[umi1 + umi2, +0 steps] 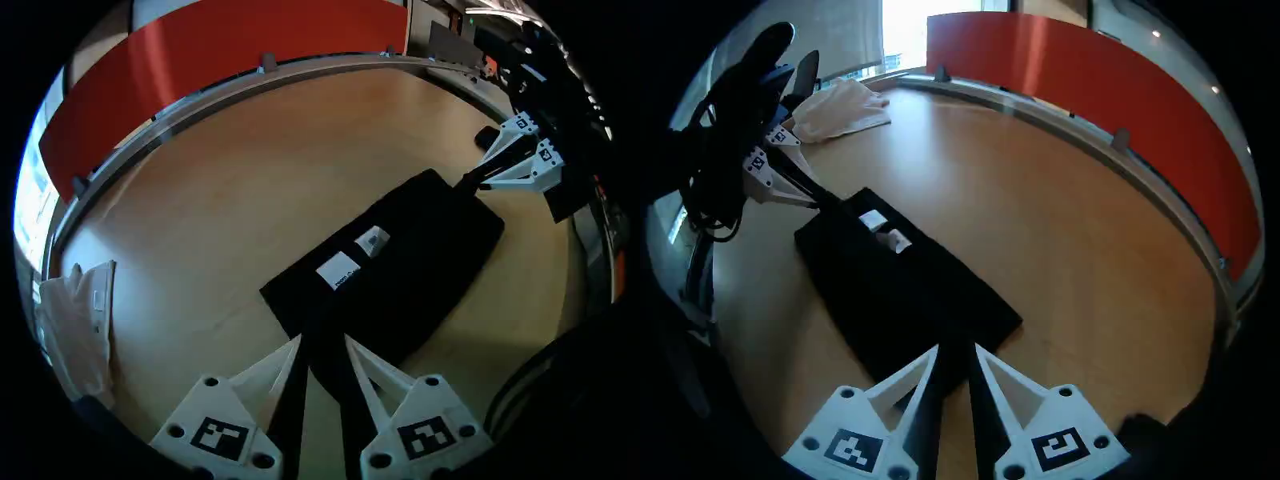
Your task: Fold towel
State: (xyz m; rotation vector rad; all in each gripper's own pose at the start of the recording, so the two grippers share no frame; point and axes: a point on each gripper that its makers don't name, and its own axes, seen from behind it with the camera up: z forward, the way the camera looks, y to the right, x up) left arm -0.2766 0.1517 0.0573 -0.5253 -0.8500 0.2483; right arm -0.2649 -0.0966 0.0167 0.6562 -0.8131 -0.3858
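A black towel (pixel 416 256) lies flat on the wooden table (pixel 240 184) as a folded rectangle, with two white labels (pixel 340 270) on its upper face. My left gripper (pixel 324 346) is shut on the near short edge of the towel. At the far corner, my right gripper (pixel 474 181) pinches the cloth. In the right gripper view the same towel (pixel 896 288) stretches away from my right gripper (pixel 956 350), which is shut on its near edge. My left gripper (pixel 820 202) holds the opposite end, next to the labels (pixel 874 218).
A crumpled white cloth (pixel 76 328) (pixel 840 112) lies near the table's edge. A red partition panel (pixel 224 56) (pixel 1120 96) runs along a raised grey rim at the back. A person's dark sleeve (pixel 736 96) and cables are behind the left gripper.
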